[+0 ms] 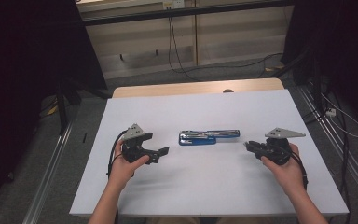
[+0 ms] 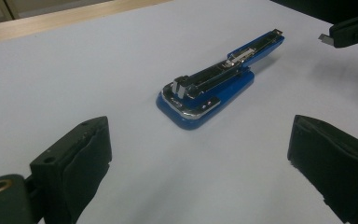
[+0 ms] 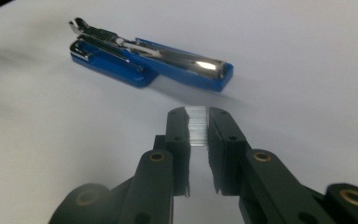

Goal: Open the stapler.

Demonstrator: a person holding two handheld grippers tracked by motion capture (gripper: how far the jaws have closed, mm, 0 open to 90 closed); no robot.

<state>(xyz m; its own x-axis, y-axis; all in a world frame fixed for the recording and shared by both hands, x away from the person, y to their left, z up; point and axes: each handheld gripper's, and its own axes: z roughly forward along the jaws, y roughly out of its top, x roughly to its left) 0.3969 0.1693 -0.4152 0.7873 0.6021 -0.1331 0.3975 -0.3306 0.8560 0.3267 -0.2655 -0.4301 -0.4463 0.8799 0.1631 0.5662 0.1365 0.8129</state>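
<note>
A blue stapler (image 1: 208, 136) lies swung open in the middle of the white tabletop (image 1: 191, 186), its chrome magazine exposed (image 2: 214, 84) (image 3: 154, 60). To its left, my left gripper (image 1: 162, 155) points at it with the jaws wide apart and nothing between them (image 2: 200, 158). On the stapler's right, my right gripper (image 1: 248, 145) is held just above the table. It is shut on a short silvery strip of staples (image 3: 197, 126), pinched at the tips of its jaws (image 3: 197, 116). The left gripper view catches that gripper's tip and the strip at the upper right (image 2: 328, 37).
A wooden strip (image 1: 168, 88) borders the white surface at the far side. Beyond it are a pale cabinet front (image 1: 182, 37) and hanging cables (image 1: 172, 51). Dark curtains flank both sides, and metal rails (image 1: 51, 172) run along the floor.
</note>
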